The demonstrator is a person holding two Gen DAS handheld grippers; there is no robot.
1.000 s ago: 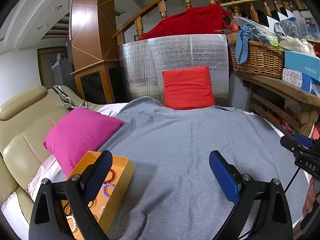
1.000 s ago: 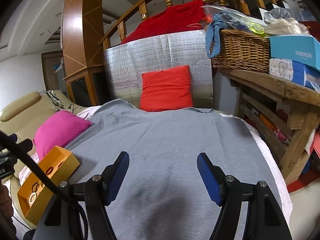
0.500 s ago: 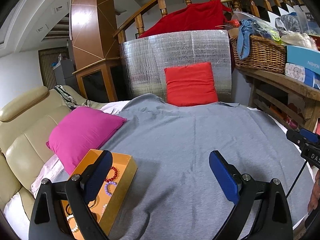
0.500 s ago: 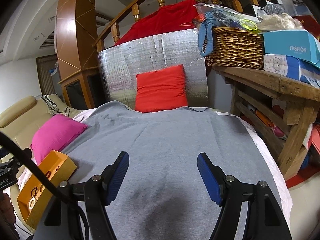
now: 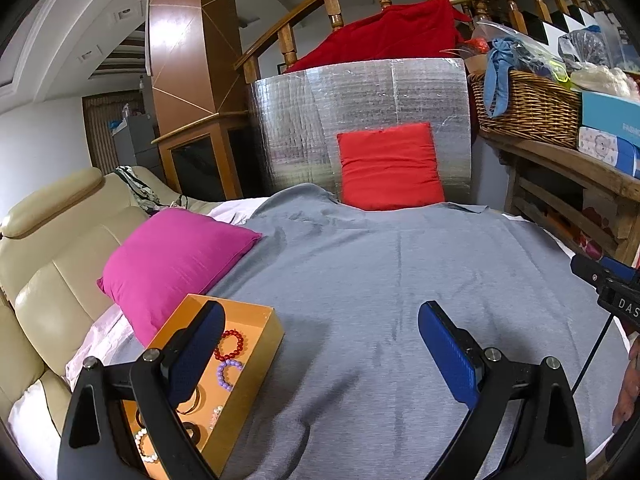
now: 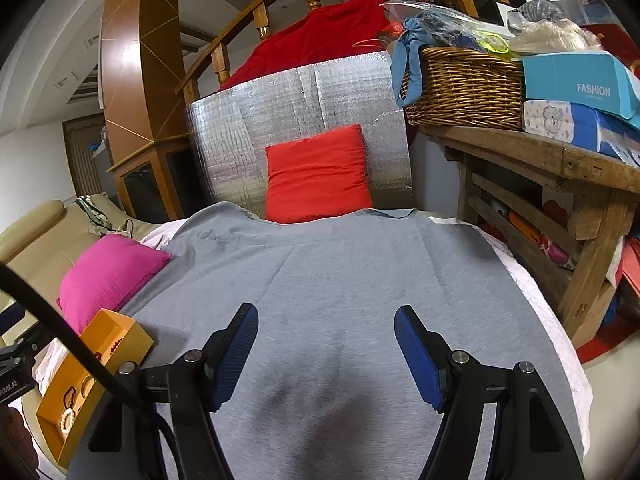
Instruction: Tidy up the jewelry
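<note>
An open orange box (image 5: 256, 354) sits on the grey cloth (image 5: 380, 272) at the lower left. It holds a red bead bracelet (image 5: 230, 344), a purple bead bracelet (image 5: 228, 372), a white bead bracelet (image 5: 145, 446) and dark rings. My left gripper (image 5: 320, 352) is open and empty, its left finger over the box. My right gripper (image 6: 326, 354) is open and empty above bare cloth. The box also shows in the right wrist view (image 6: 120, 354) at the far left.
A pink cushion (image 5: 176, 264) lies just behind the box against a beige sofa (image 5: 48, 264). A red cushion (image 5: 390, 166) leans on a silver foil panel (image 5: 360, 120) at the back. A wooden shelf (image 6: 520, 160) with a wicker basket (image 6: 464, 88) and boxes stands on the right.
Both grippers have drawn slightly up and back, so both views show a little more of the cloth and box. Both grippers stay open and empty.
</note>
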